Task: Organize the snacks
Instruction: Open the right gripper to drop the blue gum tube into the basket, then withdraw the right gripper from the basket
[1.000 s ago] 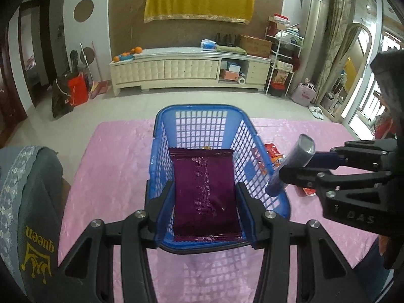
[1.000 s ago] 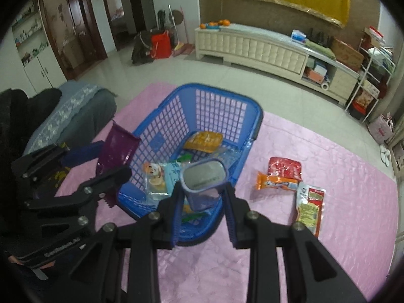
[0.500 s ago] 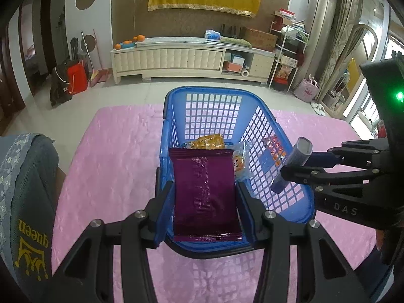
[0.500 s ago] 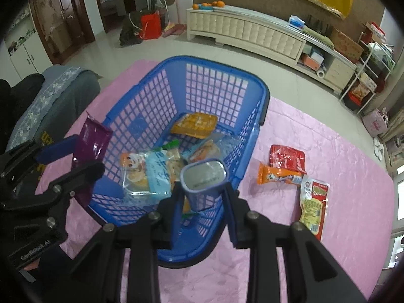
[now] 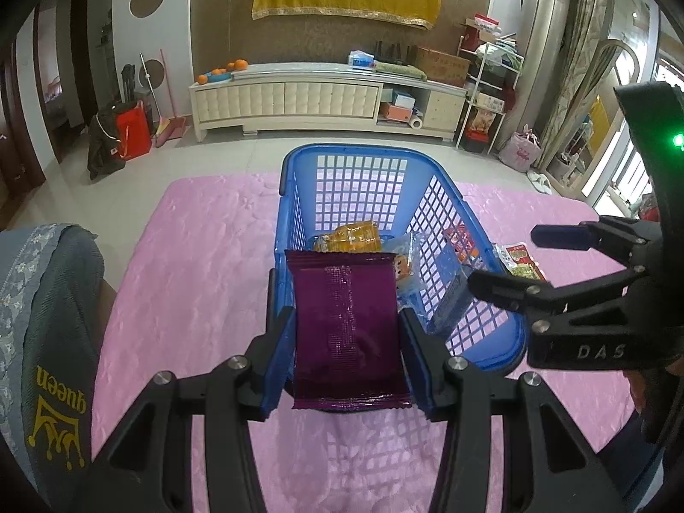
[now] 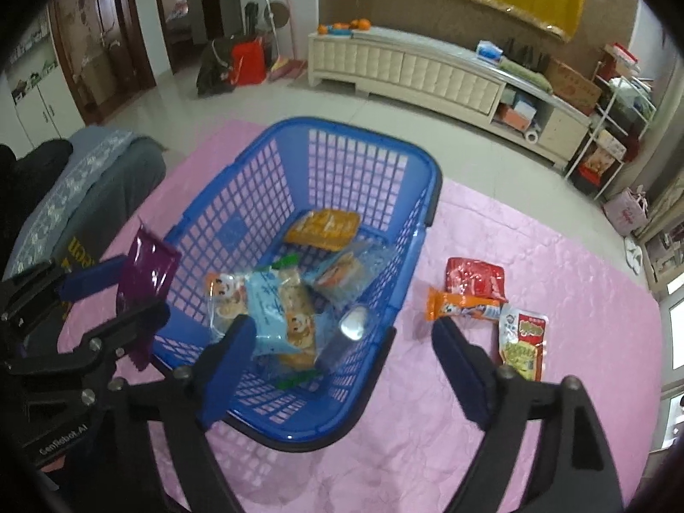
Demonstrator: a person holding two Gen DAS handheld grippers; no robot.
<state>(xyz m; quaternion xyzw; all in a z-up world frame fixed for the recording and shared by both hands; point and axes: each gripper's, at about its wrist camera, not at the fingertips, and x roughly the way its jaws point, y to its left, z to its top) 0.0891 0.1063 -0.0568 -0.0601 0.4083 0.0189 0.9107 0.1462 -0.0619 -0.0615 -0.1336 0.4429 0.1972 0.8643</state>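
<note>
My left gripper (image 5: 347, 333) is shut on a purple snack packet (image 5: 347, 329) and holds it over the near rim of the blue basket (image 5: 299, 179). In the right wrist view the purple packet (image 6: 147, 269) shows at the basket's left rim (image 6: 431, 179). My right gripper (image 6: 342, 342) is open and empty above the basket's near right corner. A blue-grey packet (image 6: 352, 322) is blurred between its fingers, falling into the basket. Several snack packets (image 6: 282, 299) lie inside. A red packet (image 6: 474, 275), an orange one (image 6: 464, 305) and a yellow-green one (image 6: 521, 342) lie on the pink cloth.
The pink cloth (image 6: 534, 427) covers the table. A grey garment (image 5: 47, 333) hangs at the left edge. A cream sideboard (image 5: 299, 98) stands across the tiled floor.
My right gripper has opened and let go of the blue-grey packet, which drops into the basket. Both grippers have risen slightly over the basket. The left keeps hold of the purple packet.
</note>
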